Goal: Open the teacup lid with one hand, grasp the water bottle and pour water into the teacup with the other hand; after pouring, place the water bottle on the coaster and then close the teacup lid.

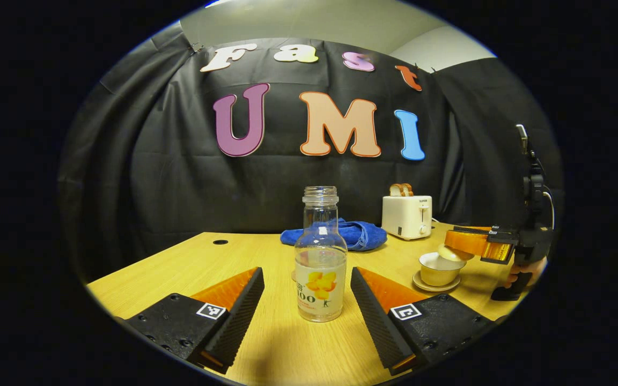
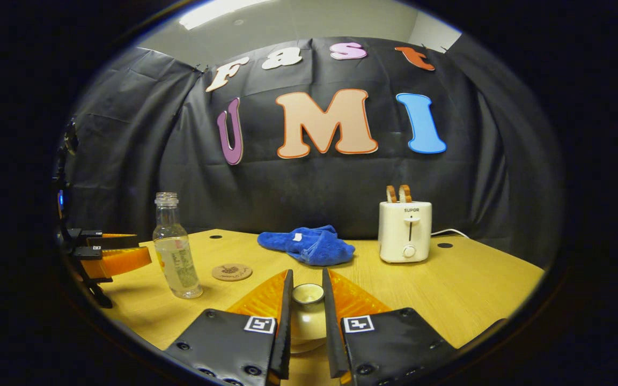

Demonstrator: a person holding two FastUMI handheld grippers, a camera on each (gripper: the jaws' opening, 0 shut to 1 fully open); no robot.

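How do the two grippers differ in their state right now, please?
The left gripper is open, its fingers spread either side of the clear glass water bottle without touching it. The right gripper is closed on the knob of the cream teacup lid, held tilted off the cream teacup. Both have black bodies with orange fingers.

A capless clear glass water bottle [image 1: 320, 257] with a yellow-flower label stands upright, partly filled. The uncovered cream ceramic teacup [image 1: 441, 268] sits on its saucer; its lid [image 2: 308, 294] is held lifted. A round cork coaster [image 2: 232, 272] lies flat.
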